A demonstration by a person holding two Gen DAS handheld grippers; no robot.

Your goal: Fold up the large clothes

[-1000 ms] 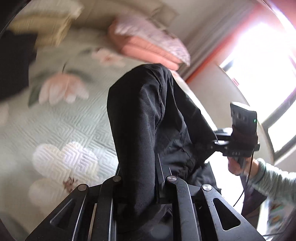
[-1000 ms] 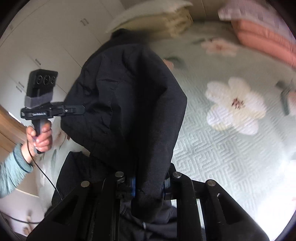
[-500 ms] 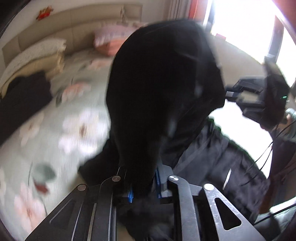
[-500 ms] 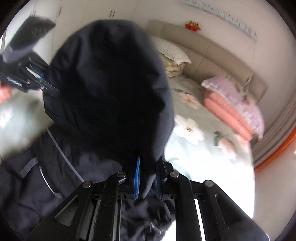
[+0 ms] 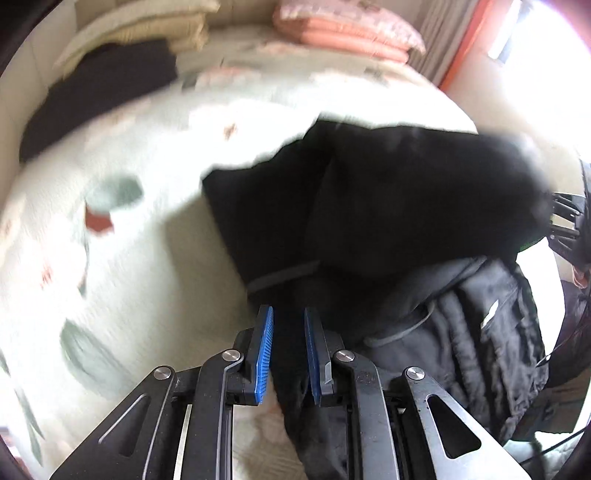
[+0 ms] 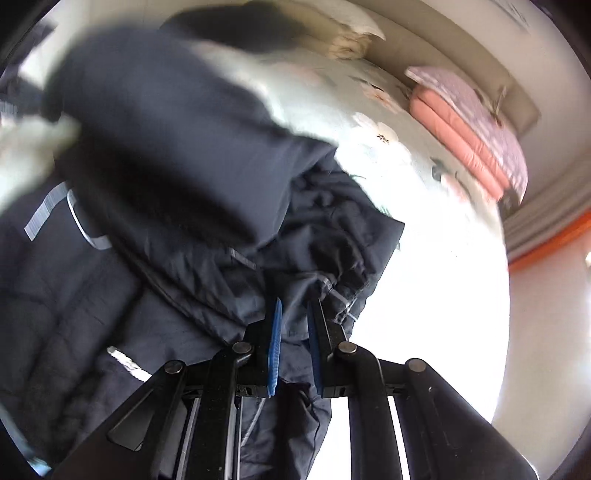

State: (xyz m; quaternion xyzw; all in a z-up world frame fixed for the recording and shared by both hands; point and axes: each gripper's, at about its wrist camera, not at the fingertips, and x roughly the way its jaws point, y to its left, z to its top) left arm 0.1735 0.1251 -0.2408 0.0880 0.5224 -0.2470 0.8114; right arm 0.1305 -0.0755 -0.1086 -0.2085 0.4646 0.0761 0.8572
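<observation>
Two grippers, left (image 5: 288, 319) and right (image 6: 295, 310), each clench one black jacket (image 5: 388, 206) over one floral bedspread (image 5: 129, 258).

Each fisheye sits just behind its own claw and looks steeply down along the fingers, close above the bed (image 5: 122, 280). The left wrist view faces across the bed toward the pink pillows (image 5: 347, 33) and the bright window at its right. The right wrist view faces the same pillows (image 6: 469, 129) from the other side. Both share the dark jacket (image 5: 388, 206) and the floral bedspread (image 6: 436, 236)
</observation>
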